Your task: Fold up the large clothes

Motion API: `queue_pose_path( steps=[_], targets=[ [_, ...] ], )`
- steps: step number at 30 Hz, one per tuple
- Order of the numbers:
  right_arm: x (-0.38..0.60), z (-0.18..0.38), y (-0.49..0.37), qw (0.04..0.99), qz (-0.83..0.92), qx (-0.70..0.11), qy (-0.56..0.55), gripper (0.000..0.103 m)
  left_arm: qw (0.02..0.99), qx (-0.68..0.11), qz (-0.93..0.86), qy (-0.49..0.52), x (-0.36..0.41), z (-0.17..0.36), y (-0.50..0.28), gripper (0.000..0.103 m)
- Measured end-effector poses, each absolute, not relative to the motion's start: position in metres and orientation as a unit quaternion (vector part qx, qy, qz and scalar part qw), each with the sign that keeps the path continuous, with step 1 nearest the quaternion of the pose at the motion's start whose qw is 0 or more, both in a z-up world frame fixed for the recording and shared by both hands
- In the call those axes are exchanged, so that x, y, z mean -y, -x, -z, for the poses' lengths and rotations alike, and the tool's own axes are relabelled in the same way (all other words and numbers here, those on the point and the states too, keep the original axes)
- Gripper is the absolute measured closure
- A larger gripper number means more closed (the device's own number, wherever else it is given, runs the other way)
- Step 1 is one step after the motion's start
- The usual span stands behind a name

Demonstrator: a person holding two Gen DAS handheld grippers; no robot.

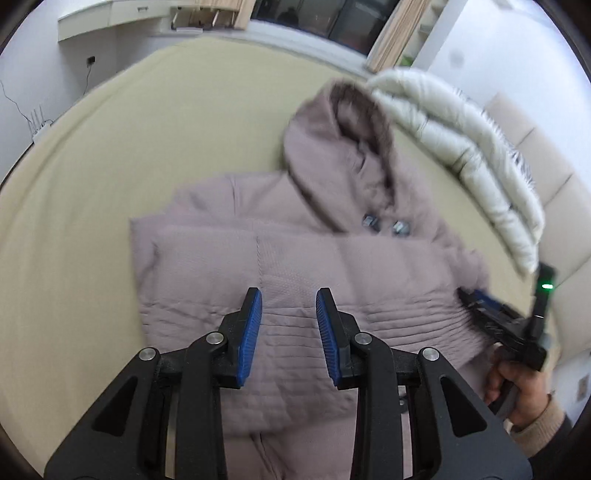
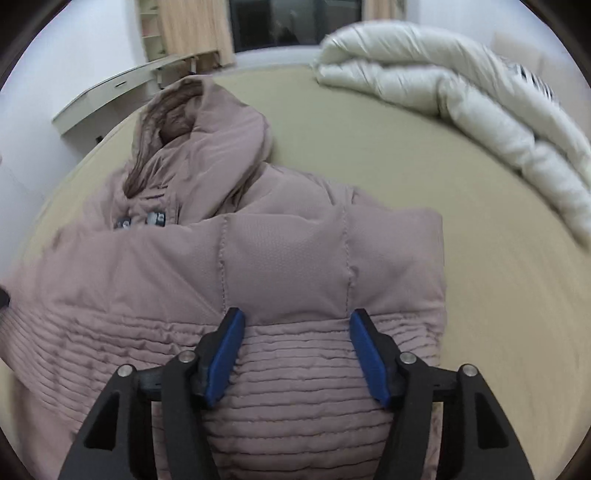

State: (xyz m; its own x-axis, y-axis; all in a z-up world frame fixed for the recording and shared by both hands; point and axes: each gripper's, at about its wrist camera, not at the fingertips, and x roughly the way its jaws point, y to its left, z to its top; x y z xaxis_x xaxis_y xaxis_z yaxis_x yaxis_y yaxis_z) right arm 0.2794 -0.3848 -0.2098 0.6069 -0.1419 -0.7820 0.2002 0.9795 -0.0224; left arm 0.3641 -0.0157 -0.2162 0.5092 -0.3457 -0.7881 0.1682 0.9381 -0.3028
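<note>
Left wrist view: left gripper [image 1: 289, 299] fingers spread above the jacket [image 1: 295, 258]; right gripper [image 2: 297, 319] likewise spread, empty.

I see a wide bed under a flat beige sheet [image 1: 166, 122]. A rolled white quilted duvet [image 2: 461, 92] lies along its far right side, near a cream padded headboard [image 1: 561, 192]. Behind the bed a dark window [image 2: 291, 22] sits between tan curtains [image 2: 192, 29]. A pale wall-mounted desk [image 1: 110, 18] runs along the white wall [image 1: 33, 66].
</note>
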Motion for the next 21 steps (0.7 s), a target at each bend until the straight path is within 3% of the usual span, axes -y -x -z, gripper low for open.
queue_pose_path(
  steps=[5, 9, 13, 15, 17, 18, 19, 20, 21],
  targets=[
    [0.394, 0.199, -0.283, 0.884, 0.079, -0.458, -0.049, 0.038, 0.869, -0.465, 0.150, 0.075, 0.021, 0.240, -0.379, 0.074],
    [0.424, 0.155, -0.294, 0.890, 0.057, -0.424, -0.155, 0.038, 0.887, -0.428, 0.145, 0.099, 0.006, 0.203, -0.376, 0.074],
    [0.431, 0.125, -0.335, 0.896, 0.047, -0.407, -0.169, 0.034, 0.901, -0.402, 0.139, 0.086, 0.022, 0.167, -0.417, 0.074],
    [0.430, 0.117, -0.359, 0.900, 0.041, -0.402, -0.166, 0.026, 0.904, -0.400, 0.135, 0.066, 0.047, 0.156, -0.456, 0.074],
    [0.428, 0.113, -0.378, 0.903, 0.036, -0.395, -0.166, 0.010, 0.899, -0.412, 0.137, 0.061, 0.071, 0.153, -0.496, 0.074],
    [0.429, 0.113, -0.385, 0.905, 0.034, -0.388, -0.171, 0.008, 0.896, -0.419, 0.137, 0.057, 0.085, 0.154, -0.514, 0.073],
    [0.429, 0.112, -0.393, 0.906, 0.030, -0.384, -0.175, 0.005, 0.893, -0.424, 0.140, 0.055, 0.095, 0.155, -0.528, 0.067],
    [0.429, 0.114, -0.401, 0.906, 0.027, -0.385, -0.174, 0.002, 0.887, -0.433, 0.146, 0.058, 0.109, 0.161, -0.546, 0.050],
    [0.428, 0.116, -0.408, 0.905, 0.022, -0.389, -0.172, 0.002, 0.886, -0.436, 0.145, 0.058, 0.118, 0.165, -0.558, 0.044]
  ],
)
